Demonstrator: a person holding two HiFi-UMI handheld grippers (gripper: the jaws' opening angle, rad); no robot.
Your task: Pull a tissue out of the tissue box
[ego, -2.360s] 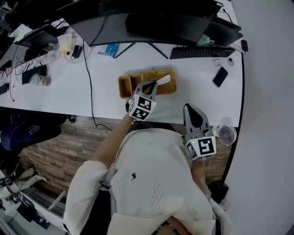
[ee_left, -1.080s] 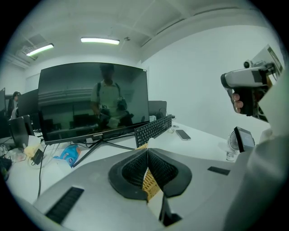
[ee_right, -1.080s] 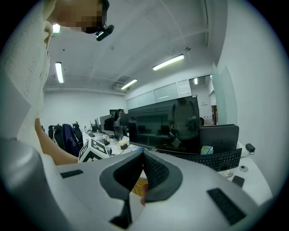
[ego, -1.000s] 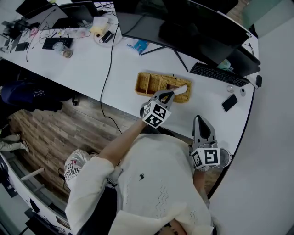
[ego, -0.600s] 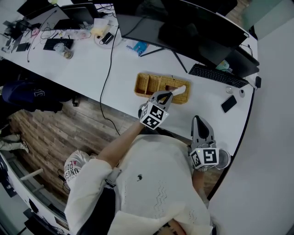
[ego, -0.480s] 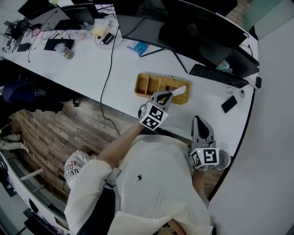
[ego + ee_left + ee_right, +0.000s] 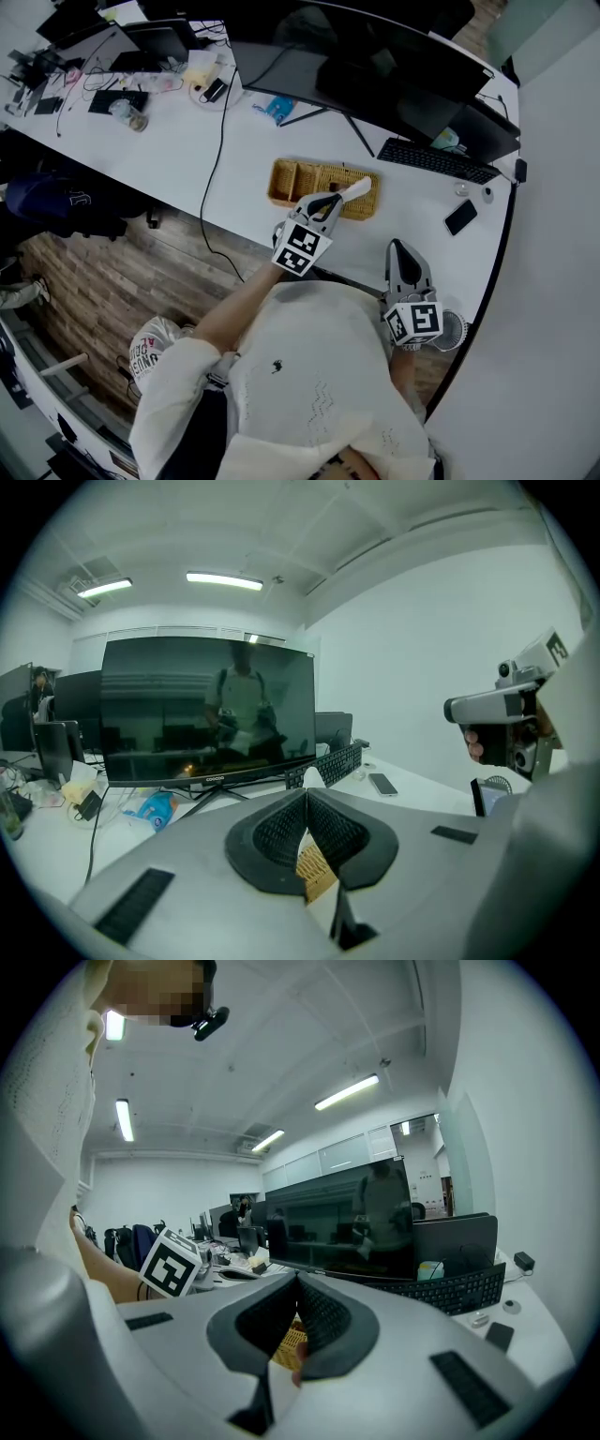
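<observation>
A woven wicker tissue box [image 7: 305, 178] lies on the white desk [image 7: 187, 159] in front of the monitor. A white tissue [image 7: 357, 189] sticks up from its right end. My left gripper [image 7: 330, 200] hangs just above the box's near side, shut on the tissue's lower end. In the left gripper view the jaws [image 7: 307, 794] are pressed together, with a white tip of tissue [image 7: 313, 777] above them and wicker [image 7: 315, 874] below. My right gripper [image 7: 398, 248] is shut and empty, over the desk's near edge to the right of the box; its own view [image 7: 298, 1283] shows the jaws together.
A large dark monitor [image 7: 375, 66] stands behind the box, with a black keyboard [image 7: 436, 161] and a phone [image 7: 460, 217] to the right. A small fan [image 7: 448, 330] sits by the right gripper. A black cable [image 7: 217, 141] crosses the desk; clutter fills the far left.
My left gripper has drawn back a little towards the person with the tissue in it. The right gripper has stayed where it was. The head view has shifted slightly.
</observation>
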